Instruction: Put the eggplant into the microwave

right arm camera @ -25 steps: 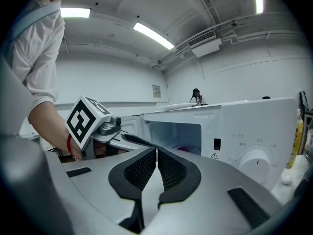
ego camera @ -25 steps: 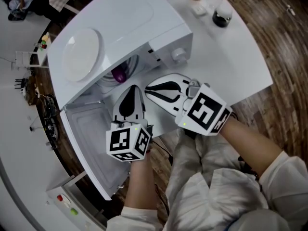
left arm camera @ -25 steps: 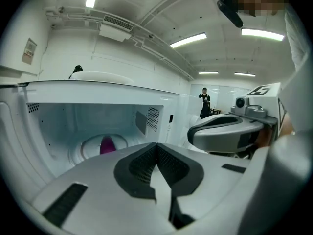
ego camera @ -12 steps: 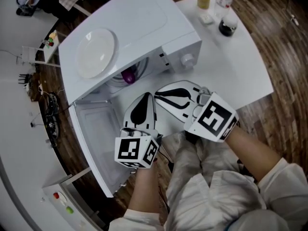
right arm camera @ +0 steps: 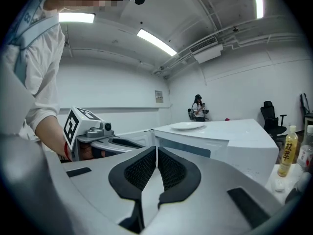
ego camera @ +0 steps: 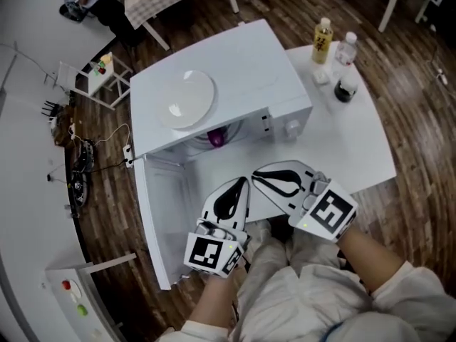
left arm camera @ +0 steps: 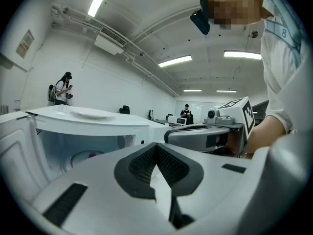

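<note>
The purple eggplant [ego camera: 216, 138] lies inside the white microwave [ego camera: 242, 63], whose door [ego camera: 158, 219] hangs open to the left. In the left gripper view the eggplant [left arm camera: 90, 155] shows dimly in the cavity. A white plate [ego camera: 187, 100] rests on the microwave's top. My left gripper [ego camera: 244, 182] is in front of the opening, apart from it, shut and holding nothing [left arm camera: 156, 147]. Just to its right is my right gripper [ego camera: 255, 176], which is also shut and holds nothing [right arm camera: 156, 150]. Both point roughly level toward the microwave.
A yellow bottle [ego camera: 323, 40], a clear bottle [ego camera: 347, 48] and a dark jar [ego camera: 345, 91] stand at the white table's [ego camera: 356, 141] back right. A small side table [ego camera: 100, 70] and cables lie on the wooden floor at left. A person [right arm camera: 198, 107] stands far off.
Both grippers have drawn back from the microwave opening and risen, still shut. The eggplant stays inside. The head view has pulled back, so more of the room shows.
</note>
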Motion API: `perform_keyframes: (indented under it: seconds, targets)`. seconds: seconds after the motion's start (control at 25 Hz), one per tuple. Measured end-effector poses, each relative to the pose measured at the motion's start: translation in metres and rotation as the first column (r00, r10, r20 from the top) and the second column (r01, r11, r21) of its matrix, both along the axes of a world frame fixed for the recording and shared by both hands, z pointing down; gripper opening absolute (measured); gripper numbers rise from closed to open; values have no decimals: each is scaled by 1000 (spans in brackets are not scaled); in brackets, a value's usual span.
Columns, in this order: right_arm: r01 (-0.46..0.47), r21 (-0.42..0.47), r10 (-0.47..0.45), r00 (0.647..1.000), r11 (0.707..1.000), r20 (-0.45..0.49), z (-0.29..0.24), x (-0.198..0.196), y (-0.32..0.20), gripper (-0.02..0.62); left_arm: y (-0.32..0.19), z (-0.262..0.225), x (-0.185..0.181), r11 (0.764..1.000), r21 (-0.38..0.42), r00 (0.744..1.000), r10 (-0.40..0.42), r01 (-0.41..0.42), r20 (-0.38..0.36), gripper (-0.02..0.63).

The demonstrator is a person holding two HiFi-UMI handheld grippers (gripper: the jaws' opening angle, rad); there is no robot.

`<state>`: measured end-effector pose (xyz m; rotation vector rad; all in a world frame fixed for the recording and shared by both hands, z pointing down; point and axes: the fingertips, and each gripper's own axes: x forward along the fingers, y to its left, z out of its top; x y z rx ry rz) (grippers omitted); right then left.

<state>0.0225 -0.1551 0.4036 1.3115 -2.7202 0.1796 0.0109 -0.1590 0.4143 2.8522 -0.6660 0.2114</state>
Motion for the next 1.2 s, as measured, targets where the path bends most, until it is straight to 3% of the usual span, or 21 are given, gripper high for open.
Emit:
perform_keyframes:
  seconds: [0.4,0.56,1.2]
  targets:
    - [21,44,-22,999,999,36,-40,-8,26,35,35,-44,-6,992,76,990,107,-100,-93,0]
    - [26,69,-30,998,997,54,-54,-9,33,35,48,-55,-6,984,123,985,142,-129,-97,0]
    - [38,54,-42,997,998,68,-69,-15,47,35,56,-92,-20,974,190,968,159,-122,-196,0]
